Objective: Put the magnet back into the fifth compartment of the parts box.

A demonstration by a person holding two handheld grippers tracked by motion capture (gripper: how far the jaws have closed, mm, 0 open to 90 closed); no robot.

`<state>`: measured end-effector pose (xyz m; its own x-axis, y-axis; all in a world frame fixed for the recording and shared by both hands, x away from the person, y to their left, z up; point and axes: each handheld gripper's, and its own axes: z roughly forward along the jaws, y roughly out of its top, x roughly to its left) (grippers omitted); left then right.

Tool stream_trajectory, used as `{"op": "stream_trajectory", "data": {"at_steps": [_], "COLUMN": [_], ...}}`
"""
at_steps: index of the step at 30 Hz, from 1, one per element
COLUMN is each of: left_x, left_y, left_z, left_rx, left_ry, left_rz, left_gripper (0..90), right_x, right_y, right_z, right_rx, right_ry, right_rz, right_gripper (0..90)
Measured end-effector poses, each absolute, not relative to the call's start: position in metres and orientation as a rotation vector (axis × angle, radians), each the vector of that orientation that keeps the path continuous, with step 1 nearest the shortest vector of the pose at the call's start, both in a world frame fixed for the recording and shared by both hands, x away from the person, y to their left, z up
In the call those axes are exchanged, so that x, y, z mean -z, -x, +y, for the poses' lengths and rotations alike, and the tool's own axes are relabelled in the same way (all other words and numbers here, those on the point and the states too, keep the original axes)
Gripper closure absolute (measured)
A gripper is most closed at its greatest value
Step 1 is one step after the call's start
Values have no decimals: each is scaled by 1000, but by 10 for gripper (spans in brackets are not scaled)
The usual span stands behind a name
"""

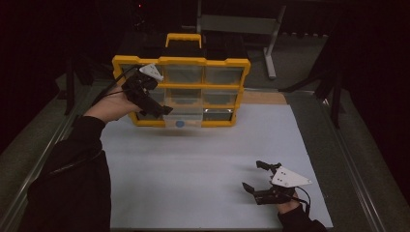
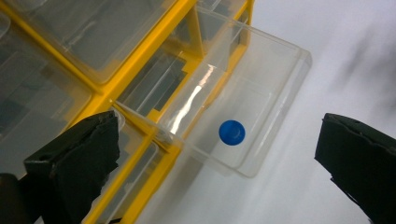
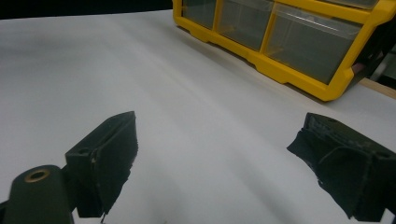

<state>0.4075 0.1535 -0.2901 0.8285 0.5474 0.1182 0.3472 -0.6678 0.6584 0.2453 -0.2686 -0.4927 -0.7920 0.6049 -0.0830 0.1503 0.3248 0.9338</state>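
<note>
Left hand-held gripper [image 2: 210, 154] jaws wide, empty; clear drawer [image 2: 261, 93] pulled out of yellow organizer [image 1: 181, 92] just ahead, below; blue cap [image 2: 232, 132] inside, between jaws; right hand-held gripper [image 1: 258, 181] open, well apart on tabletop [image 1: 193, 164].

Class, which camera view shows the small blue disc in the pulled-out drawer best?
The left gripper view: the blue disc lies close and sharp on the floor of the clear drawer. In the high view it is a small blue spot. The right gripper view gives the yellow organizer.
</note>
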Motion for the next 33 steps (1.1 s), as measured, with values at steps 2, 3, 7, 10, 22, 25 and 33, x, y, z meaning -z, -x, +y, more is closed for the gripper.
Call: {"op": "stream_trajectory", "data": {"at_steps": [2,3,7,10,22,25,33], "left_x": [291,292,297,303,324,329,354], "left_y": [-403,-399,-392,-383,-352,-347,-324], "left_z": [156,157,159,163,169,171,178], "left_rx": [-414,-409,-430,-405,-427,-423,-429], "left_ry": [-2346,-2330,-2325,-2297,-2258,-2248,-2217], "left_rz": [653,656,640,654,658,657,670], "left_gripper": [0,0,0,0,0,0,0], "right_x": [493,492,492,492,492,492,491], "right_y": [-245,-245,-245,-245,-245,-244,-244], "right_z": [-269,-269,-269,-269,-269,-269,-268], "right_rx": [-1467,-1468,-1470,-1467,-1469,-1464,-1465], "right_ry": [-668,-666,-665,-666,-668,-666,-667], "right_rz": [2174,2173,2174,2175,2174,2175,2176], "right_gripper": [119,119,119,119,119,119,119]}}
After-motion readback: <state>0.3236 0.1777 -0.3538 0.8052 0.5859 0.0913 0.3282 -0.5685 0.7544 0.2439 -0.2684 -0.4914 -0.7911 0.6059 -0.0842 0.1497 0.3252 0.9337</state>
